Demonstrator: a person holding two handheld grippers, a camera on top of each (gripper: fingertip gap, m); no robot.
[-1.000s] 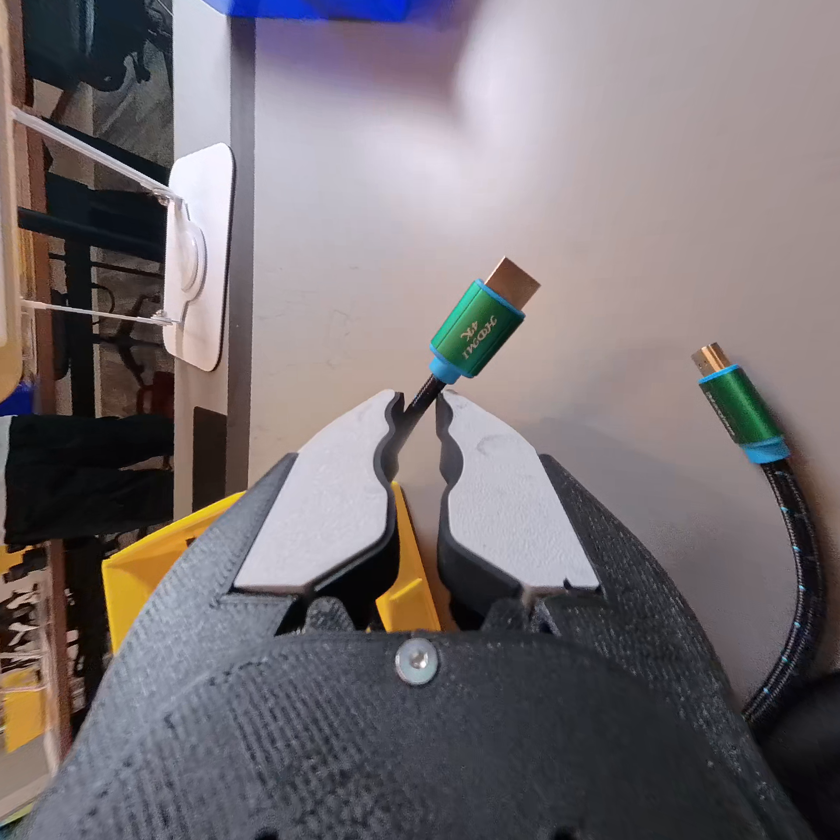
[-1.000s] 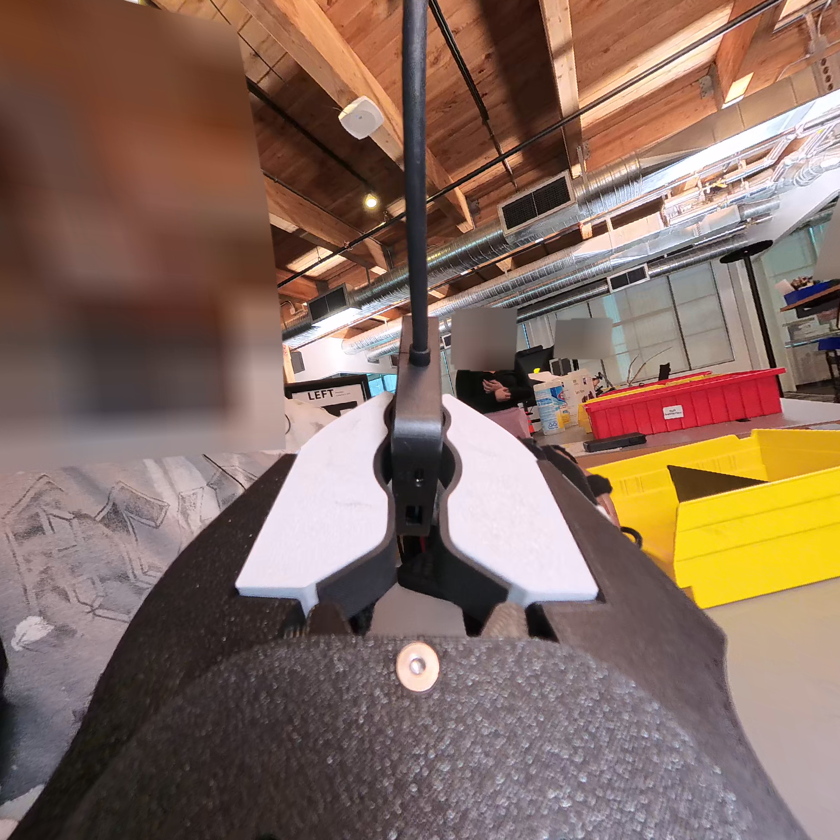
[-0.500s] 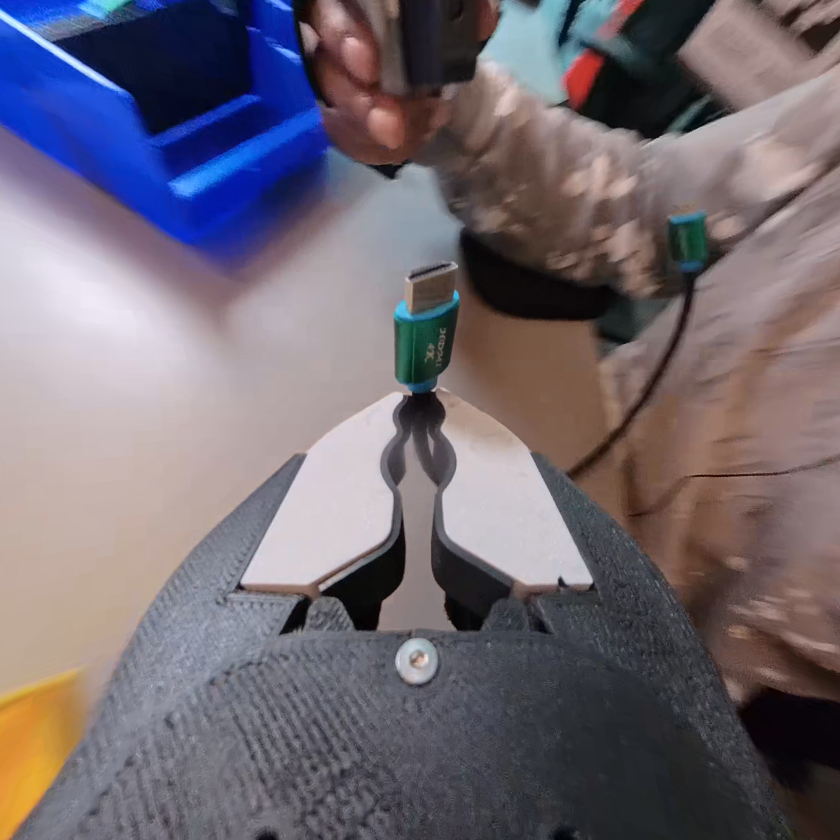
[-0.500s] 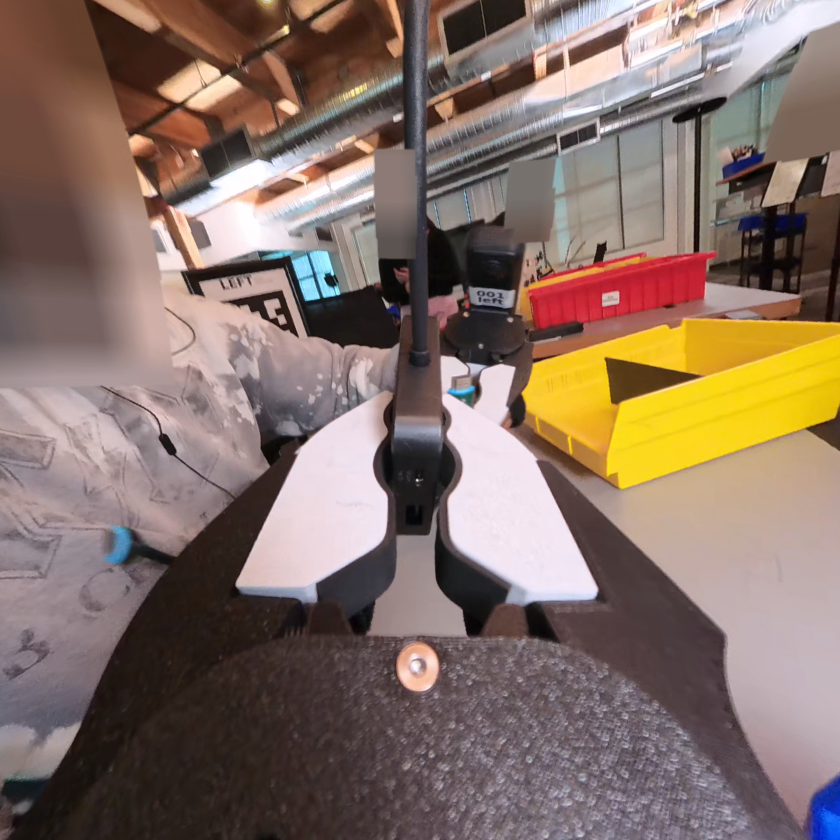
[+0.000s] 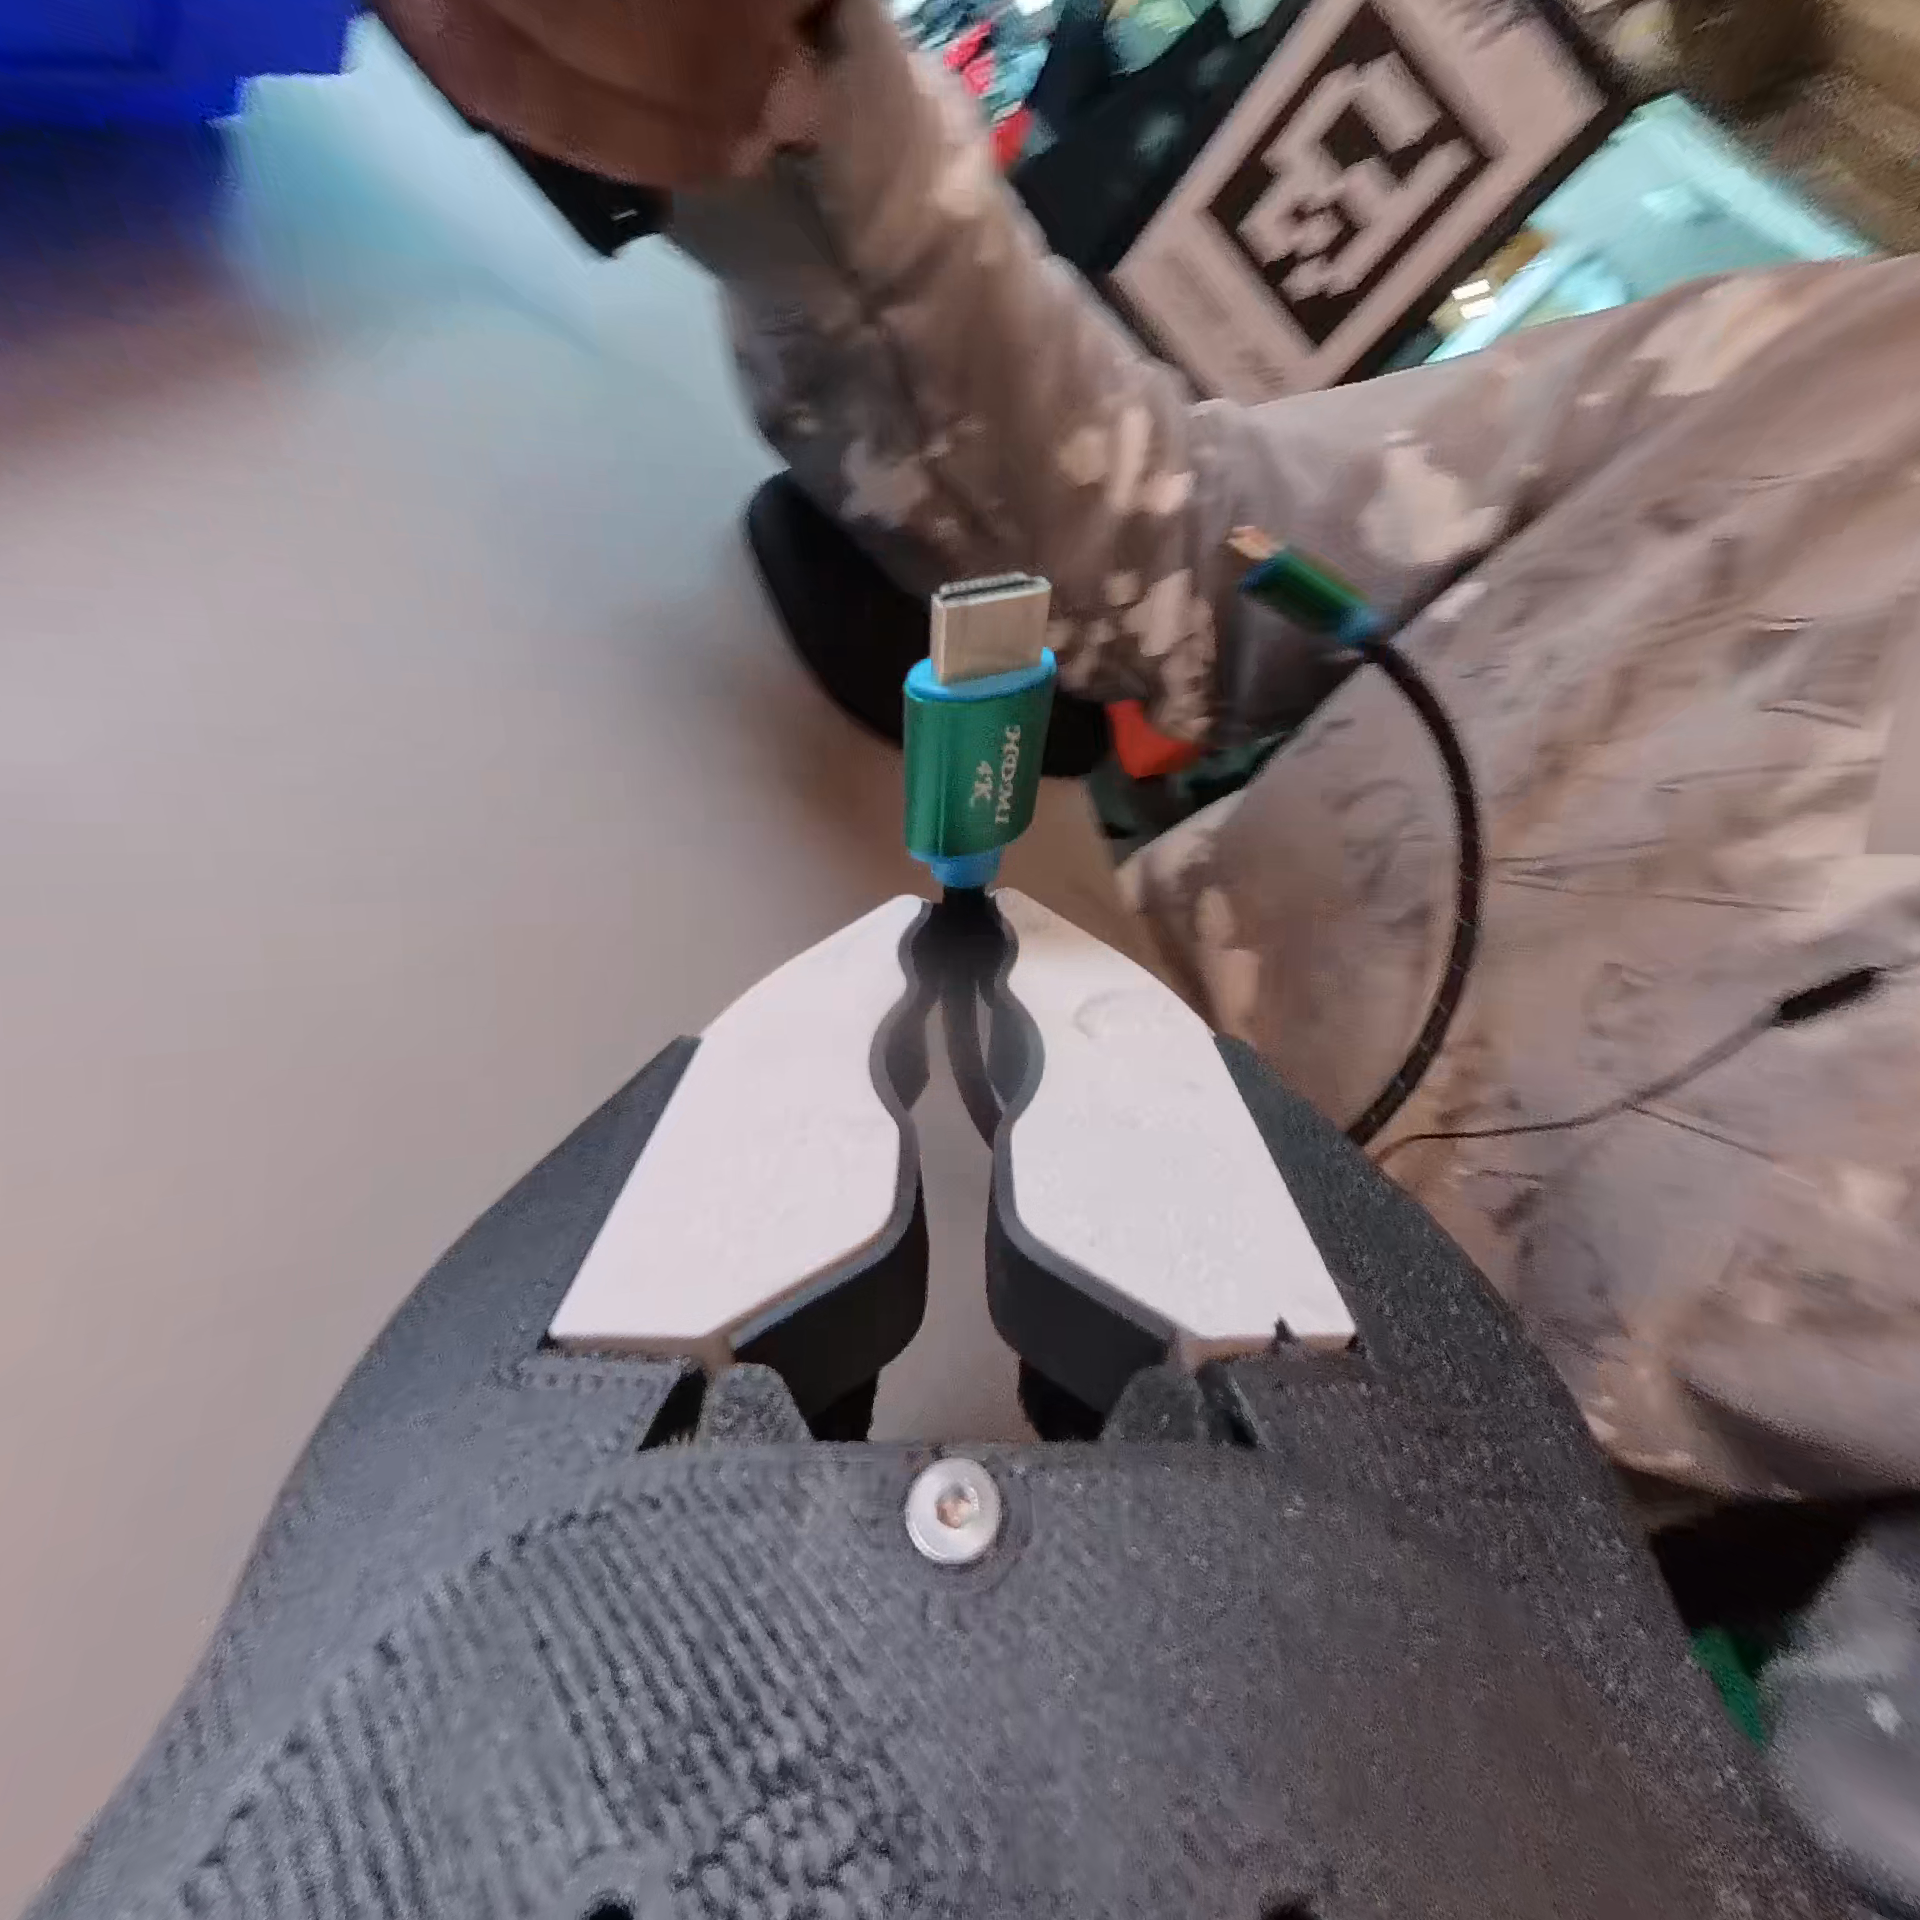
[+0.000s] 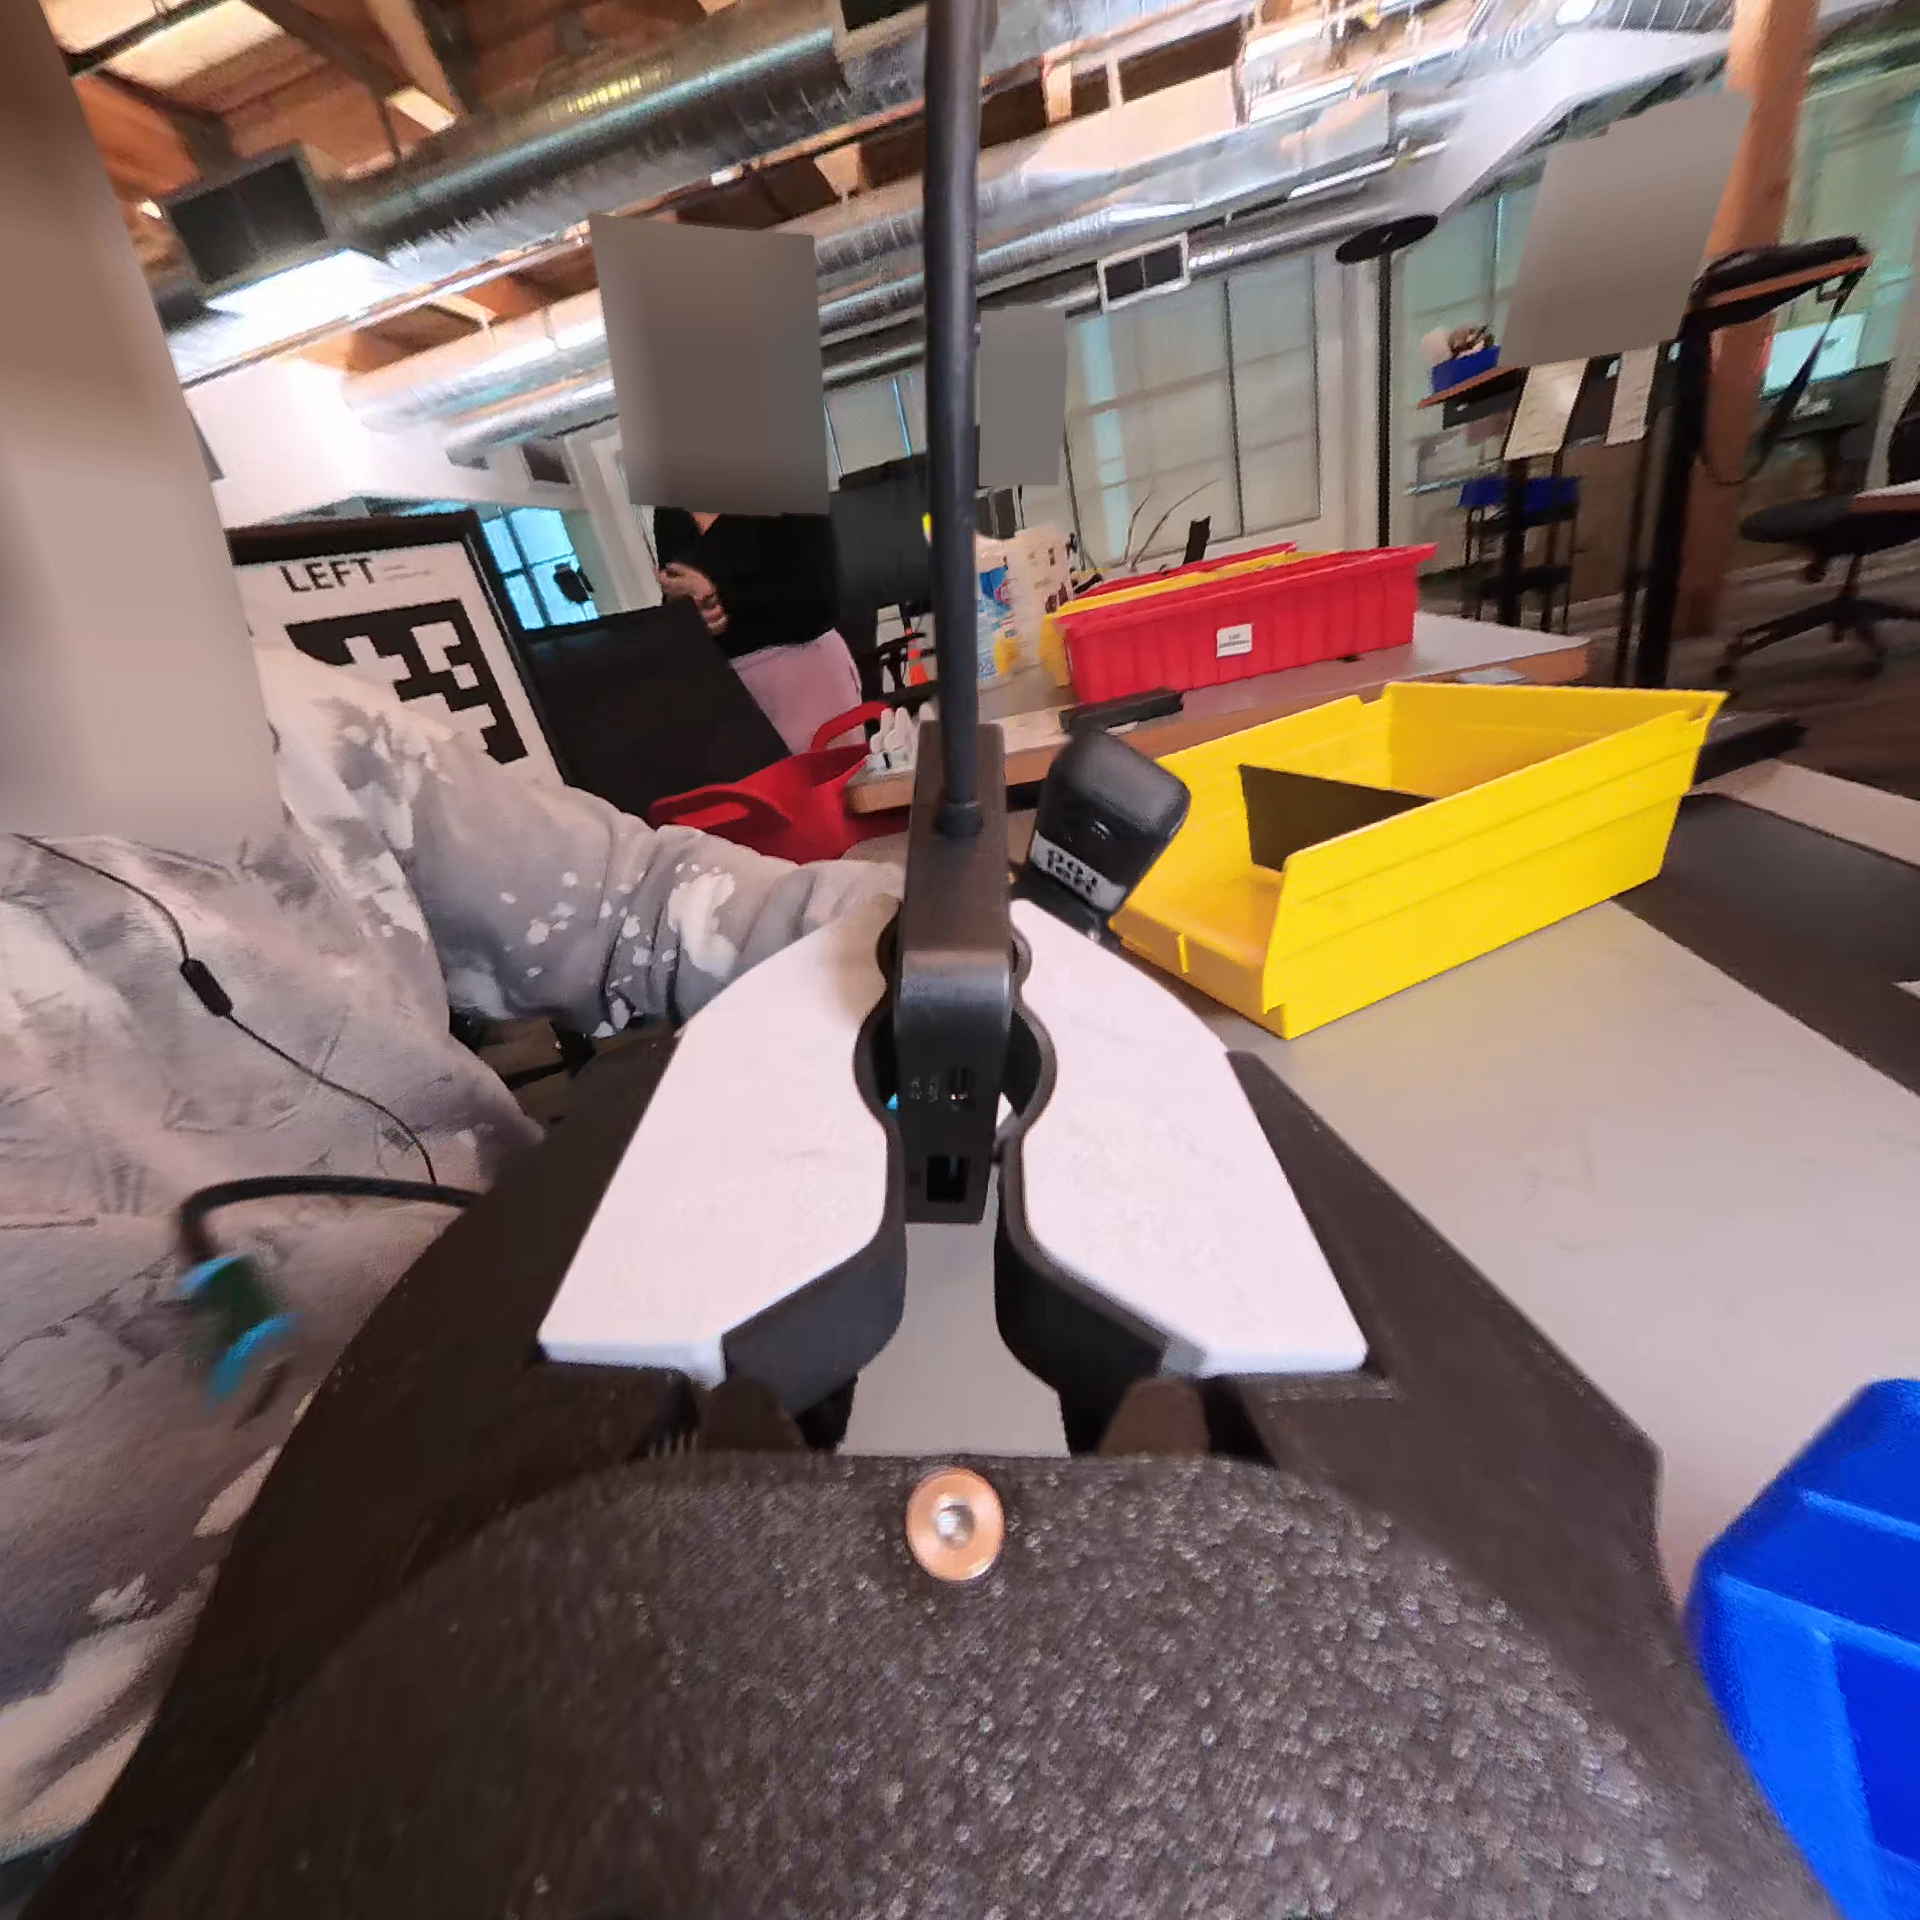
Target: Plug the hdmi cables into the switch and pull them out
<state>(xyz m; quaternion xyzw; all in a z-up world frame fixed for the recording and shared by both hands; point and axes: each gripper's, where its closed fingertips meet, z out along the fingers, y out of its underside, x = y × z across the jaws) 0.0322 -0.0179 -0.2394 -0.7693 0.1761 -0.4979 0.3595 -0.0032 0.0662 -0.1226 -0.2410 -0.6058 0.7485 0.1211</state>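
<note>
Left gripper [image 5: 961, 909] closed down on braided cable just behind green hdmi plug [image 5: 977, 764], tips pinching the cord, gold connector end sticking straight out past the fingertips and pointing fwd along the gripper axis. Right gripper [image 6: 951, 935] clamped on black switch [image 6: 954, 997], held upright btwn the white fingers [image 6: 769, 1153], its own black lead [image 6: 951, 416] running straight up out of frame; small ports facing back toward the camera on lower end.

Key relation — plug's long axis in line w/ left gripper, so insertion prob means driving left gripper fwd along its own axis into a port on the switch. Switch not visible in left wrist view; cannot tell how well plug and port line up. In right wrist view, left gripper's camera housing [image 6: 1101, 831] showing just beyond the switch, so the two seem near each other. Second green plug [image 5: 1314, 597] dangling loose on its black cable against patterned sleeve [image 5: 1558, 831], well apart from both — seems unplugged.

Surface: pale grey table [image 6: 1507, 1195], smooth. Yellow bin [image 6: 1455, 821] on it, blue bin [image 6: 1829, 1662] at near edge, red bin [image 6: 1236, 634] on a farther table. Open workshop room, exposed beams and ducting overhead, person standing in backgrnd. Left wrist view blurred.
</note>
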